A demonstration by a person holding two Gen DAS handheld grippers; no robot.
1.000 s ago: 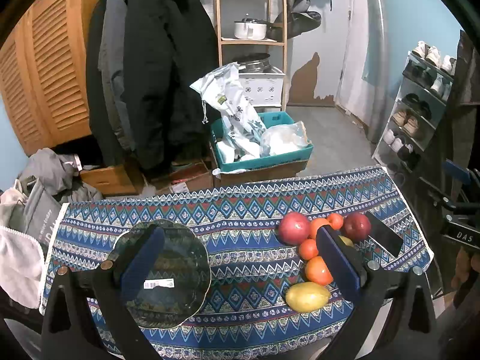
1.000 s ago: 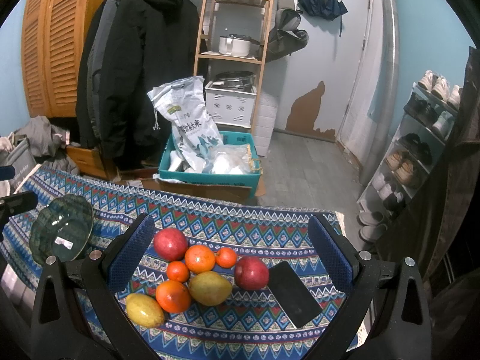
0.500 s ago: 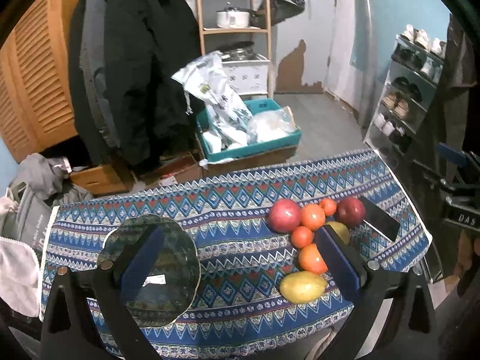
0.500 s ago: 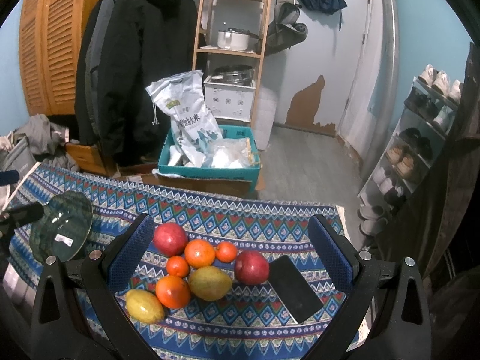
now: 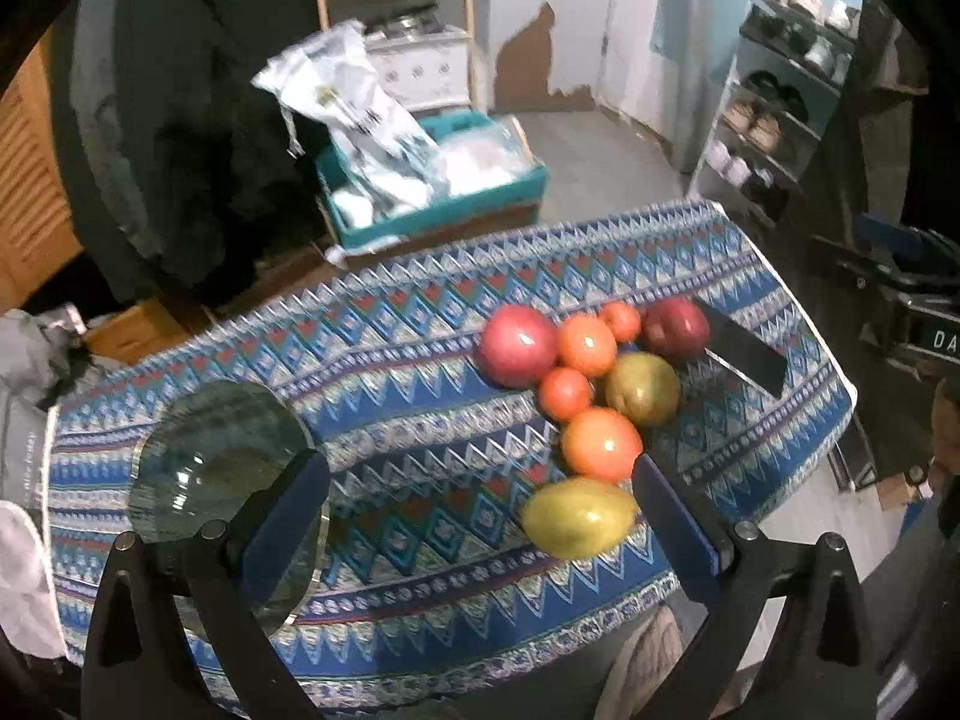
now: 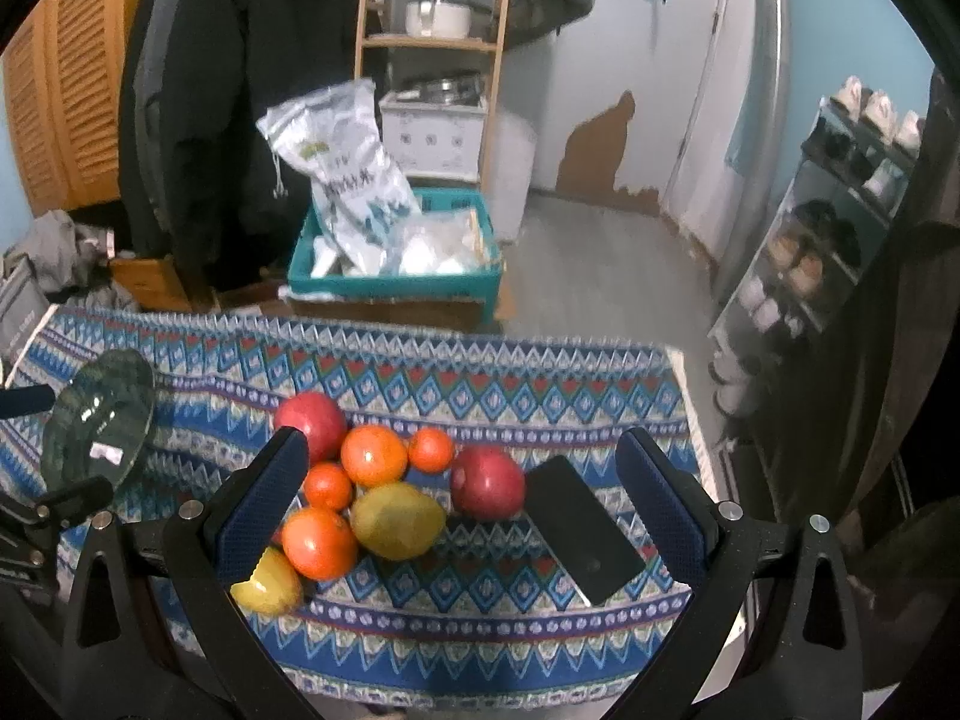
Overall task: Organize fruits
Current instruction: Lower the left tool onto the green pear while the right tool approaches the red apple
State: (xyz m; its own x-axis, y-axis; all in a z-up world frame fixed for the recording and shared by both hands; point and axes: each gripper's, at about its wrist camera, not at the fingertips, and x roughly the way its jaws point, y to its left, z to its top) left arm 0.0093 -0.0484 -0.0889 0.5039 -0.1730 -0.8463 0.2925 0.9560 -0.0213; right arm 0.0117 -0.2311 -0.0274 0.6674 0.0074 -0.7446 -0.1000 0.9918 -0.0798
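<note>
A cluster of fruit lies on the patterned tablecloth (image 5: 420,396): two red apples (image 5: 517,345) (image 6: 487,481), several oranges (image 5: 601,443) (image 6: 373,455), a greenish mango (image 6: 397,519) and a yellow mango (image 5: 577,517) nearest the front edge. A dark glass plate (image 5: 216,456) sits at the table's left; it also shows in the right wrist view (image 6: 99,420). My left gripper (image 5: 480,516) is open above the front edge, its right finger beside the yellow mango. My right gripper (image 6: 462,498) is open over the fruit, holding nothing.
A black phone (image 6: 582,528) lies right of the fruit near the table's right edge. Beyond the table stand a teal crate with bags (image 6: 396,264), a wooden shelf (image 6: 432,42), hanging coats (image 6: 240,90) and a shoe rack (image 6: 840,210).
Both grippers have moved closer to the table. The left view has swung right toward the fruit; the right gripper has dropped lower over the fruit. Fruit and plate have not moved.
</note>
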